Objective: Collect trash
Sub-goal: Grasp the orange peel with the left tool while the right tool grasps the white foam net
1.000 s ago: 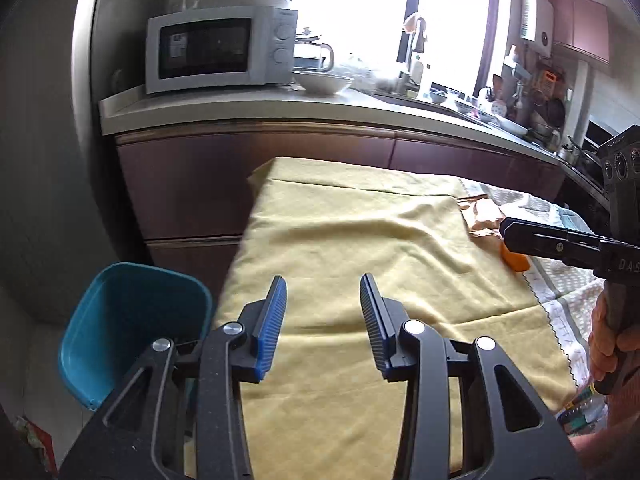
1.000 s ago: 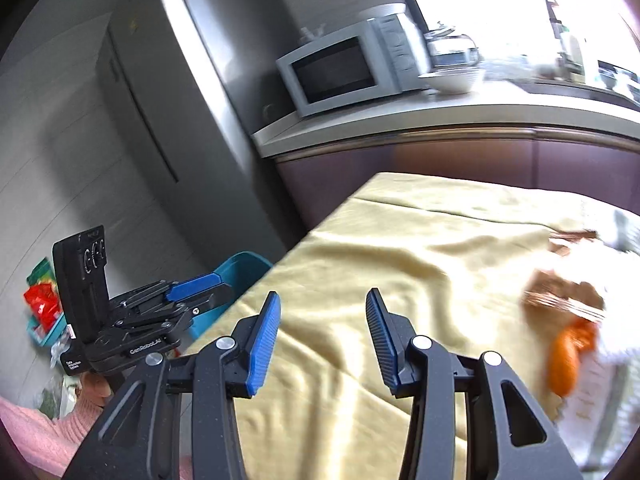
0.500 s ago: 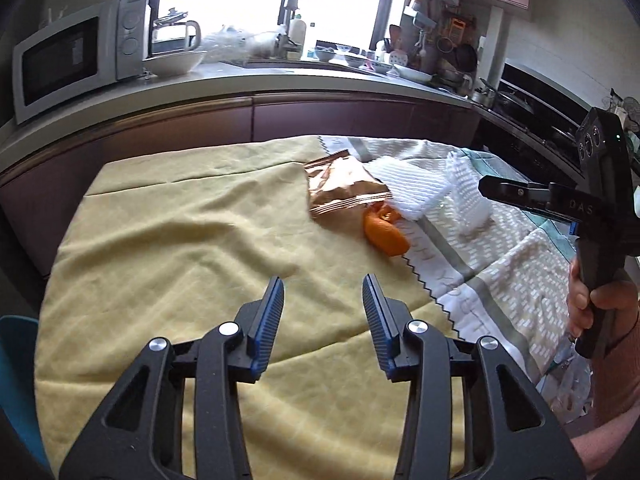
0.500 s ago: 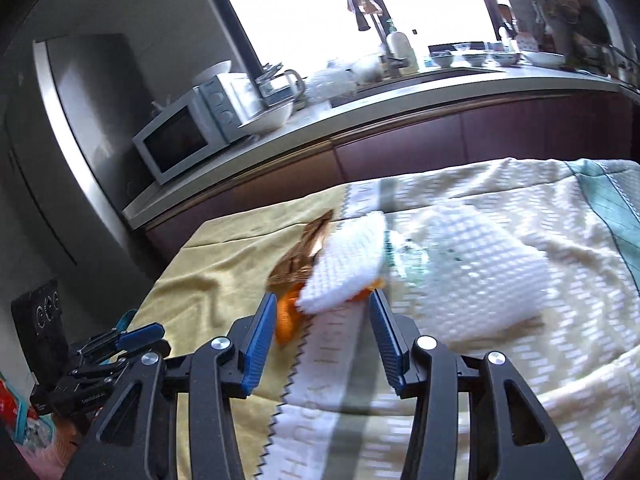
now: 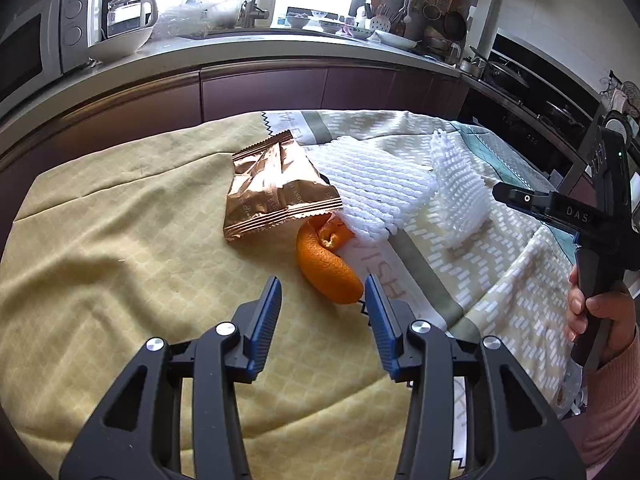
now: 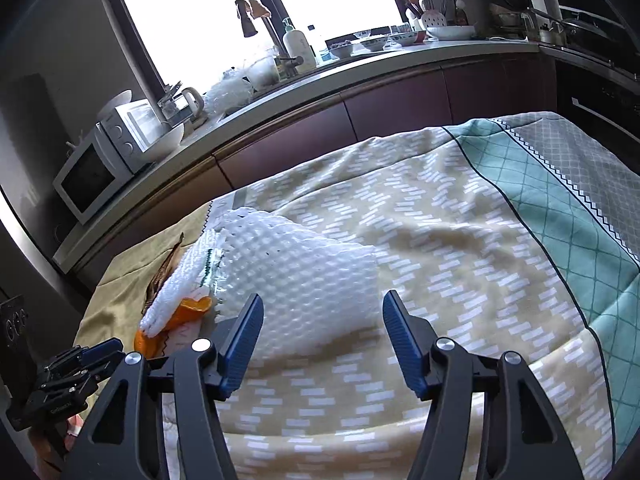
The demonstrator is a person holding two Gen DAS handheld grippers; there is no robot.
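You are in a kitchen: a curved counter [image 5: 280, 46] runs across the top of both views under a bright window, with a microwave [image 5: 36, 48] at upper left, a white bowl [image 5: 120, 42] and a glass kettle [image 5: 130, 12] beside it, and a tap [image 6: 256, 20] and dishes further right. Below it, the worktop fills the lower part of each frame, covered by a yellow cloth [image 5: 100, 248] on the left and a patterned cloth [image 6: 460, 220] with a teal band on the right. The trash sits at mid-frame in your left view: a copper wrapper [image 5: 272, 192] lying flat, its long axis running from upper right to lower left; an orange peel [image 5: 328, 268] just below it, curled, its long axis slanting from upper left to lower right, the lower end towards your left gripper [image 5: 322, 304]; and two white foam nets, one [image 5: 372, 188] overlapping the wrapper and the peel, the other [image 5: 460, 192] just right of it. Your left fingers are released, with nothing between them and the peel just ahead. Your right gripper [image 6: 322, 320] is opening, its fingers apart and empty, with the nearer foam net ahead of them at centre frame.
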